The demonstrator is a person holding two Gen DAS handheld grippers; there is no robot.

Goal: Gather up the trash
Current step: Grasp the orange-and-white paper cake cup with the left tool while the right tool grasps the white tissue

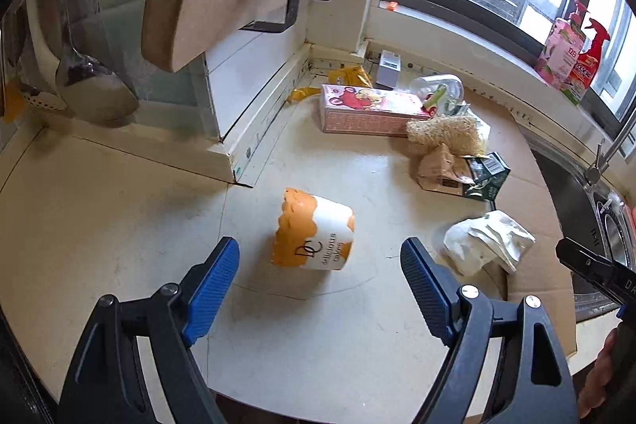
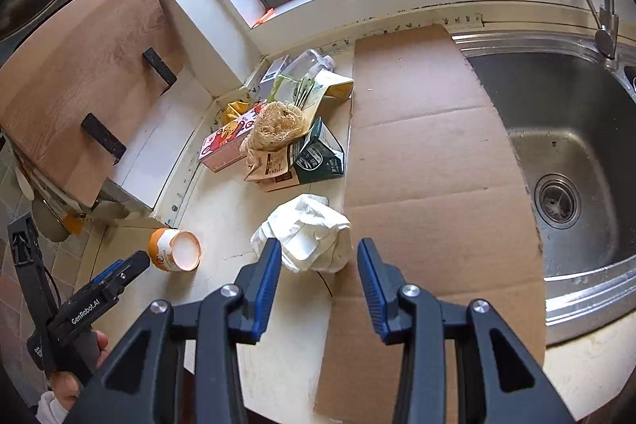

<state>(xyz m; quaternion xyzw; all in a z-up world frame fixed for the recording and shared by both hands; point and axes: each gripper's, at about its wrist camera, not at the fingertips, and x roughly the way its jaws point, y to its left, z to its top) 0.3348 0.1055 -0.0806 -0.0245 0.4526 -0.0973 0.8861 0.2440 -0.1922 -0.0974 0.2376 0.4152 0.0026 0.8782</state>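
Left claw point(image 1: 320, 257) is held spread wide and empty above the toppled orange-and-white paper cup point(image 1: 314, 231) near the tabletop's point(image 1: 119, 201) front edge, framed for grasping. Right claw point(image 2: 319, 257), half spread and empty, is aimed at the crumpled white paper wad point(image 2: 306, 231) beside the flattened brown cardboard sheet point(image 2: 429, 153).

A glossy printed paper finish is shown by the orange-and-white cup point(image 1: 313, 234). The white wrapper point(image 2: 308, 233) beside the cup is seen as crumpled, matt paper. Flat, matt brown cardboard point(image 2: 429, 161) is laid right of the wrapper. Brushed, shiny metal is seen on the sink point(image 2: 572, 130) beyond the cardboard. The worktop point(image 1: 119, 209) under the cup is smooth and cream.
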